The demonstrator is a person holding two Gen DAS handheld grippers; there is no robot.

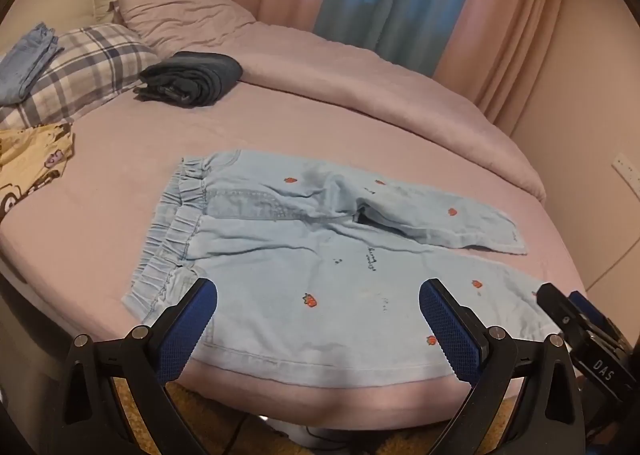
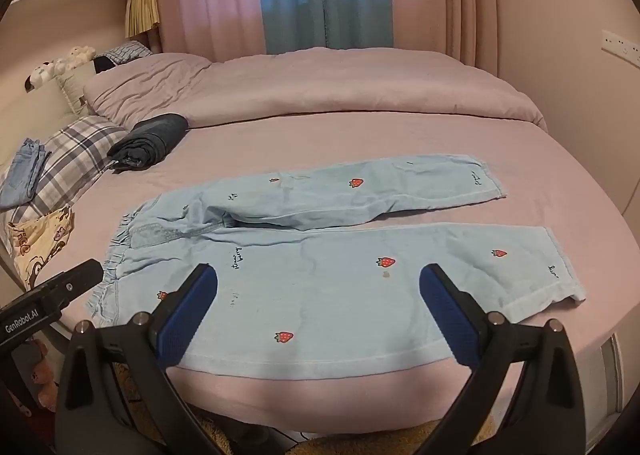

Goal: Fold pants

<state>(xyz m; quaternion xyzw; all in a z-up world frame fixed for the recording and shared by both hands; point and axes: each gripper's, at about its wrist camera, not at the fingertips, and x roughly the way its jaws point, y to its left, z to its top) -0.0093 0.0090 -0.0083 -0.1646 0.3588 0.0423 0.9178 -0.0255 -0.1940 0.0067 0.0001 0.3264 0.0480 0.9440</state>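
Note:
Light blue pants (image 1: 304,255) with red strawberry prints lie flat on the pink bed sheet (image 1: 100,223), waistband to the left, both legs spread to the right. They also show in the right wrist view (image 2: 340,275). My left gripper (image 1: 318,307) is open and empty, hovering over the near leg by the waistband. My right gripper (image 2: 318,295) is open and empty, over the near leg toward its cuff. The right gripper's body shows at the right edge of the left wrist view (image 1: 576,319).
A folded dark garment (image 1: 192,81) lies further back on the bed. A plaid pillow (image 1: 84,67) with folded jeans (image 1: 26,63) and a yellow printed cloth (image 1: 28,167) lie at the left. A rumpled pink duvet (image 1: 360,95) lies behind. The bed's front edge is just below the pants.

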